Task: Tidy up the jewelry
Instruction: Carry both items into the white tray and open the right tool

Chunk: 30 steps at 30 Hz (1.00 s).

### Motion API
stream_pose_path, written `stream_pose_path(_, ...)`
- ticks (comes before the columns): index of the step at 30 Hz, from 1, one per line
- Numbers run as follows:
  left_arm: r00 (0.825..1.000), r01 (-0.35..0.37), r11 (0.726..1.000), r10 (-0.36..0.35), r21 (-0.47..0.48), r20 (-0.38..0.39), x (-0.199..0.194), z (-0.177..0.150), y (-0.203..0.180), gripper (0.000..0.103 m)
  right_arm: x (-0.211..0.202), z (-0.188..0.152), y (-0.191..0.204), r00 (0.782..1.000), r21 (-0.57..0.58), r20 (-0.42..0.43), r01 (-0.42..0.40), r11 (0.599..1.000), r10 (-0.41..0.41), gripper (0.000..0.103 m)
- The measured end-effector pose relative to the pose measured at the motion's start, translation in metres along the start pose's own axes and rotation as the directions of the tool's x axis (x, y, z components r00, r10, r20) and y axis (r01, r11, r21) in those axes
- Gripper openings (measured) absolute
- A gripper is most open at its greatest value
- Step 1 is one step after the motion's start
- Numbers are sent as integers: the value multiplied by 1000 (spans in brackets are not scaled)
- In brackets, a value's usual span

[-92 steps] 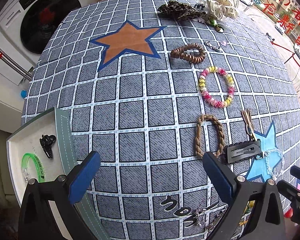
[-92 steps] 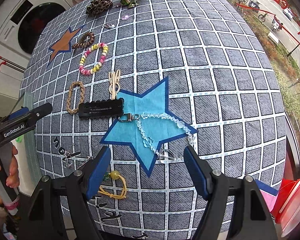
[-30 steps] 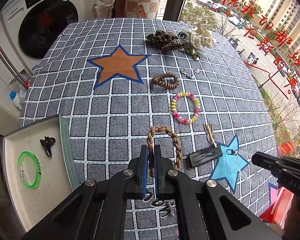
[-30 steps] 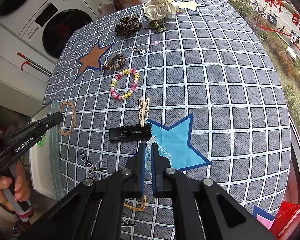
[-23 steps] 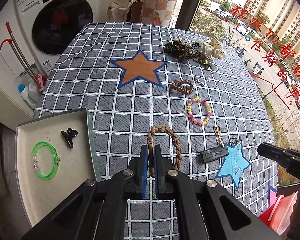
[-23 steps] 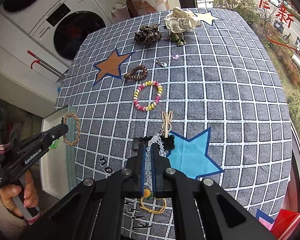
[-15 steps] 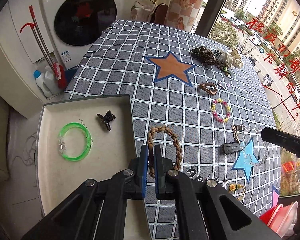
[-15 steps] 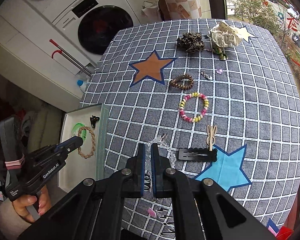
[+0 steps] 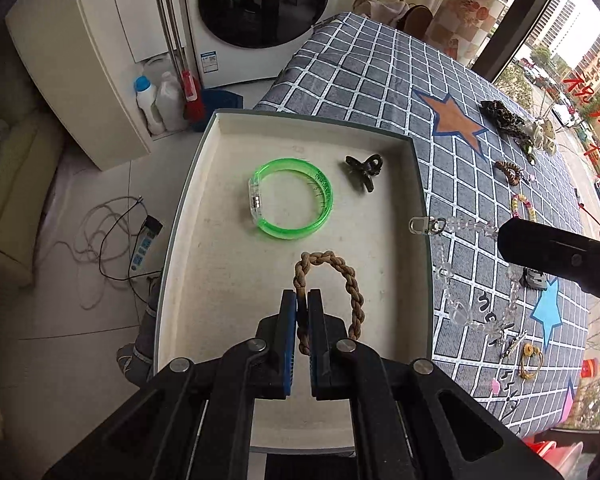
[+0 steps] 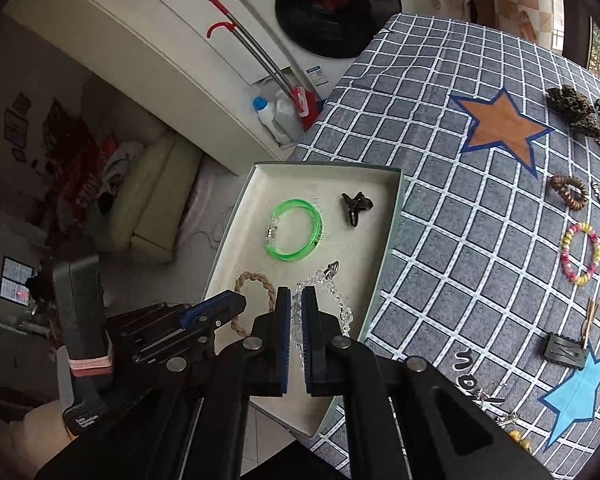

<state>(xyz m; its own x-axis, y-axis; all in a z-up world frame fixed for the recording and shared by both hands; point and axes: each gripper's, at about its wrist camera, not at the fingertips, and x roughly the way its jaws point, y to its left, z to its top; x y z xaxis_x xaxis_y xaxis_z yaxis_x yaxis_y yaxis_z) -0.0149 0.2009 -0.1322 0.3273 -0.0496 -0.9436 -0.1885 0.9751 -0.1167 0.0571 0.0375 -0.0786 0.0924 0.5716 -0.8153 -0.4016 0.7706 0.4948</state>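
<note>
My left gripper (image 9: 302, 298) is shut on a brown braided rope bracelet (image 9: 350, 286) and holds it above the white tray (image 9: 220, 160); the bracelet also shows in the right wrist view (image 10: 256, 280). My right gripper (image 10: 296, 300) is shut on a clear crystal bead chain (image 10: 342, 304) over the tray's right part (image 10: 380, 248). The chain with its metal clasp hangs in the left wrist view (image 9: 448, 272) over the tray's right rim. A green bangle (image 9: 290, 204) and a black claw clip (image 9: 362, 166) lie in the tray.
On the checked tablecloth (image 10: 460, 220) lie a colourful bead bracelet (image 10: 580, 258), a brown bead bracelet (image 10: 568, 192), a black hair clip (image 10: 564, 352), a leopard scrunchie (image 10: 576, 110) and small charms (image 9: 530, 358). A washing machine (image 9: 260, 4) and bottles (image 9: 156, 100) stand beyond the tray.
Both grippers closed on their items, lifted them and carried them left from the tablecloth to above the tray. The rope bracelet and crystal chain now hang over the tray.
</note>
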Motion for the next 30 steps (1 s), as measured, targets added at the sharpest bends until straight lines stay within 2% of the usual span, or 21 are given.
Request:
stream_pose_path(4,999,-23,999,23,-29,-25,17,-7,14,12,35,1,12,997,-27,-69,-29,999,27,6)
stream_pose_path(11,997,-63,997,60,-48,-51,46,-6,23,12,83,2,2,990,-45,-138,33,998,-39,5)
stream_pose_path(20,995,-94,995,92,-43,-26,64,20,23,12,106,21,-25,981,-40,-134,139,989,-143,5)
stream_pose_path(30,988,-156,988,156,20,-8,71,31,14,12,125,31,-39,968,-15,-156,197,980,-197,6)
